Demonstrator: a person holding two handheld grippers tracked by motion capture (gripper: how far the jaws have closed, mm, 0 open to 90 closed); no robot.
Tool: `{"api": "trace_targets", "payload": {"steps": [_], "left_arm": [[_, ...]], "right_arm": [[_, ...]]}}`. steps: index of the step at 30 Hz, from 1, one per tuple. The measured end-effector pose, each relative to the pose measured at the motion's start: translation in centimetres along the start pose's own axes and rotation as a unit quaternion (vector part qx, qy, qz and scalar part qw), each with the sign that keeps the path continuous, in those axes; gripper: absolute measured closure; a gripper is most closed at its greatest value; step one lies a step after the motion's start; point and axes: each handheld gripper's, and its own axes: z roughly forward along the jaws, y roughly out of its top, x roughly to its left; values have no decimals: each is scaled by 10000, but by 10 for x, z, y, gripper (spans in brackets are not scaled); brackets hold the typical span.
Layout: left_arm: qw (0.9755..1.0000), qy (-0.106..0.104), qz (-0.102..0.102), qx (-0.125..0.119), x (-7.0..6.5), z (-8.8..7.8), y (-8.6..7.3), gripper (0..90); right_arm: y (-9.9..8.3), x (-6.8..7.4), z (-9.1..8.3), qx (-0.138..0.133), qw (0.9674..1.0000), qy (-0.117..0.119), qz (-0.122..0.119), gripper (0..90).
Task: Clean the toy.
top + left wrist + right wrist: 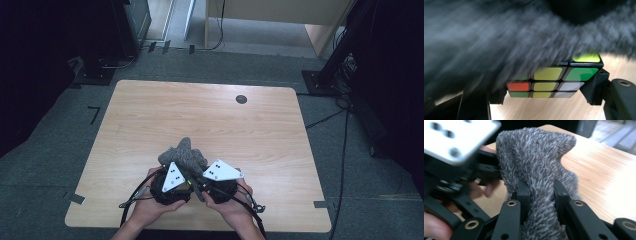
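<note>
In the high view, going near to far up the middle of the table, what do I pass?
The person's hands at the near edge → the two grippers' grey plates → grey fuzzy cloth → bare wooden table → small dark round disc near the far edge.

Right claw [539,195] w/ both black jaws pinched into fuzzy grey cloth [536,157], cloth bunched upright betw. them, other claw [489,168] at left edge touching cloth, white plate on top, hand [439,225] bottom left, wood surface [604,177] behind
</note>
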Motion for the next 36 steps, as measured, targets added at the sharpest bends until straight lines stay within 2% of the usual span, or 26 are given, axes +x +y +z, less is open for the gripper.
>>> {"api": "trace_targets", "payload": {"steps": [2,4,6,7,9,11,13,16,18,19,20,22,24,26,27,29,30,33,34,36], "left_arm": [[10000,-18,49,8,-2,0,1,342],[10000,-43,-6,3,1,-1,1,342],[9999,-7,-119,-11,7,-2,-1,342],[9998,9,-192,-28,9,-2,-1,342],[9996,16,-269,-33,11,-3,-1,341],[9998,80,-202,-26,9,-4,1,341],[9998,122,-161,2,11,-5,6,342],[9997,172,-140,-57,15,-5,15,342],[9996,219,-128,-80,18,-4,21,342],[9996,238,-120,-90,19,-4,22,342],[9996,226,-149,-121,20,-4,23,342],[9997,185,-125,-105,20,-3,21,342],[9998,125,-124,-49,20,-3,18,342],[9999,105,-6,-31,19,-6,16,342],[9999,107,-39,-33,20,-9,15,342],[9998,44,-165,-114,22,-13,12,342],[9998,40,-148,-112,23,-15,11,341],[10000,-37,-10,-87,19,-17,10,342],[9999,-67,5,-92,17,-17,10,341],[9999,-101,-6,-96,13,-15,13,342]], "right_arm": [[1,-2,1,-60,9999,-110,18,732],[-1,-11,0,-103,9994,-256,221,732],[-3,-17,-4,-32,9989,-341,311,739],[-3,-18,-5,0,9990,-332,297,741],[-2,-13,-7,-1,9997,-123,220,742],[2,-5,-5,37,10000,-58,39,742],[9,-2,-4,183,9998,-39,-6,739],[24,-10,-5,413,9991,7,7,739],[33,-14,-4,461,9989,-9,23,738],[35,-14,-4,400,9991,-106,-81,734],[35,-14,-4,400,9991,-106,-81,734],[31,-13,-4,230,9996,-120,-104,733],[26,-16,-3,168,9998,4,75,733],[25,-19,1,116,9990,145,397,732],[26,-19,3,85,9987,174,464,732],[28,-15,5,40,9989,183,425,732],[29,-12,6,33,9991,169,397,734],[24,-2,2,18,9999,105,13,735],[21,-1,-1,-30,9999,124,-3,735],[16,-4,-6,-117,9996,183,198,737]]}}
